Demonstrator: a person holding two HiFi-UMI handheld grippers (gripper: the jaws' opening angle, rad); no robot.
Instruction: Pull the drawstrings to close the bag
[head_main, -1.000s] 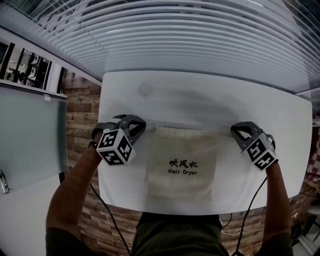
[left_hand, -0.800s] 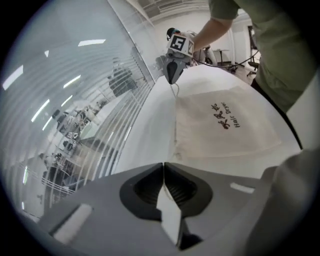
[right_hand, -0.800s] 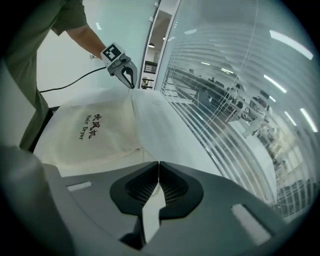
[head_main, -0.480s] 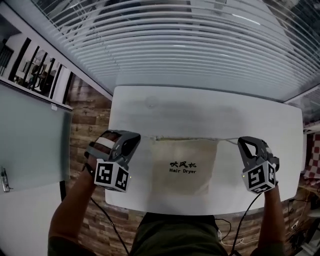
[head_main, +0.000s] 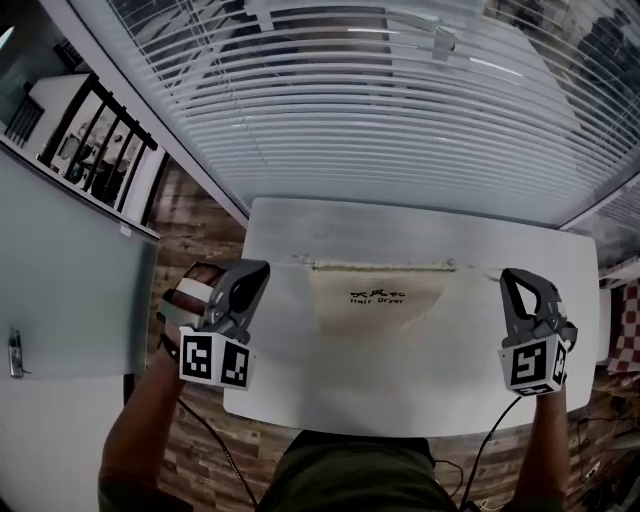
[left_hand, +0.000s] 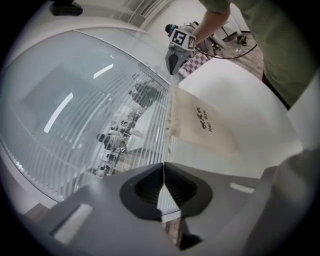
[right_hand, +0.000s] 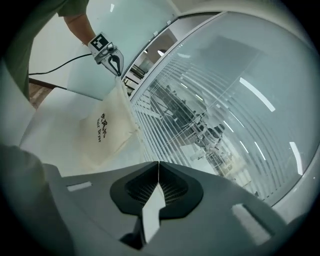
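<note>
Bag (head_main: 378, 300) sits on the white table (head_main: 330, 385), toward its 12 o'clock edge. At the bag's 9 o'clock my left gripper (head_main: 262, 268) has its jaws pressed tip to tip. My right gripper (head_main: 512, 275), at 3 o'clock, is closed likewise. I cannot tell whether either pinches a drawstring (head_main: 470, 268).

The left gripper (head_main: 252, 274) and right gripper (head_main: 518, 282) are grey; each carries a black-and-white marker cube (head_main: 215, 360) and black cable (head_main: 487, 440). The garment (head_main: 350, 478) is olive green.
</note>
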